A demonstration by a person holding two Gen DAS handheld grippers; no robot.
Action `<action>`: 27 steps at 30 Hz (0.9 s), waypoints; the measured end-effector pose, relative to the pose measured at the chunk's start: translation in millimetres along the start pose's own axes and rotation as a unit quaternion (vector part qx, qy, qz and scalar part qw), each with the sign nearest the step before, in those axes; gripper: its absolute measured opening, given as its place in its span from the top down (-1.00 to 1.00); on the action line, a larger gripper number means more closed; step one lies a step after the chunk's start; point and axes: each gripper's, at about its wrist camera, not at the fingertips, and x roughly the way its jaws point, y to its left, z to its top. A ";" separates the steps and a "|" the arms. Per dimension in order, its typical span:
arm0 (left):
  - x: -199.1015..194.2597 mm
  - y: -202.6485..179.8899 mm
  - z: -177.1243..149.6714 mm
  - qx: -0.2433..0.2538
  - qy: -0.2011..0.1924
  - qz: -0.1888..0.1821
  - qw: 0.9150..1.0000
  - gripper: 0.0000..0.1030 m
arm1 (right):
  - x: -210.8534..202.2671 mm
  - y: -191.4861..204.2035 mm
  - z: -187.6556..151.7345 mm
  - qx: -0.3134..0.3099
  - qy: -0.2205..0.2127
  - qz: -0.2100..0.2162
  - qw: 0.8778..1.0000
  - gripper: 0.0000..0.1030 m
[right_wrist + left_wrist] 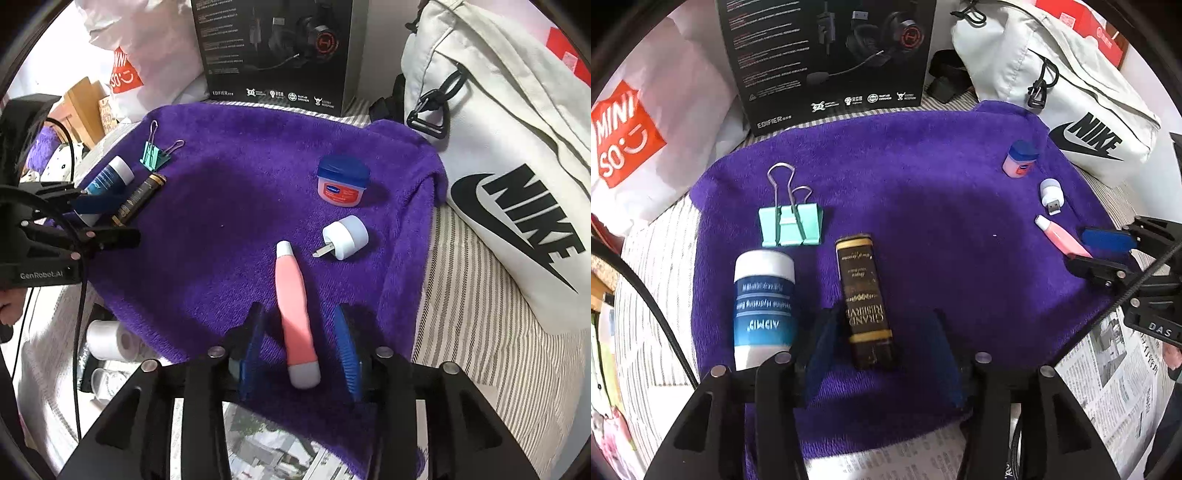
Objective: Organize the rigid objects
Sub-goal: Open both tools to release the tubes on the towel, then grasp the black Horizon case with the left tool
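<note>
Rigid items lie on a purple towel (923, 192). My left gripper (884, 315) is open around a black-and-gold box (866, 295), with a gap at the right pad. Left of the box lie a white-and-blue bottle (764, 306) and a mint binder clip (790, 225). My right gripper (297, 310) is open too, and a pink tube (295, 306) lies between its blue pads with space on both sides. Beyond the tube are a white USB plug (345, 238) and a small blue-lidded jar (343, 181). Each gripper shows in the other's view: right gripper (1108, 251), left gripper (103, 218).
A black headset box (831, 55) stands behind the towel. A white Nike bag (517, 166) borders the right side and a white Miniso bag (646, 129) the left. Newspaper (1115, 369) lies at the near edge. Paper rolls (110, 339) sit below the left edge.
</note>
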 end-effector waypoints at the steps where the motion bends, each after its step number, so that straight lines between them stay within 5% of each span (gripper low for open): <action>1: -2.0 0.5 -1.4 -0.005 0.000 -0.002 1.000 0.04 | -4.2 0.6 -1.0 0.002 -0.003 -0.001 1.000 0.23; 10: -50.5 -9.5 -26.3 0.002 -0.038 -0.007 0.999 0.04 | -49.6 2.5 -20.1 0.051 -0.036 0.000 0.998 0.20; 14: -63.8 -18.5 -44.1 0.009 -0.045 -0.001 0.999 0.04 | -75.3 5.7 -34.2 0.076 -0.061 0.003 0.995 -0.06; 27: -47.5 -42.4 -85.0 0.008 -0.022 -0.029 0.999 0.04 | -112.2 8.0 -89.0 0.132 -0.091 0.006 0.987 -0.19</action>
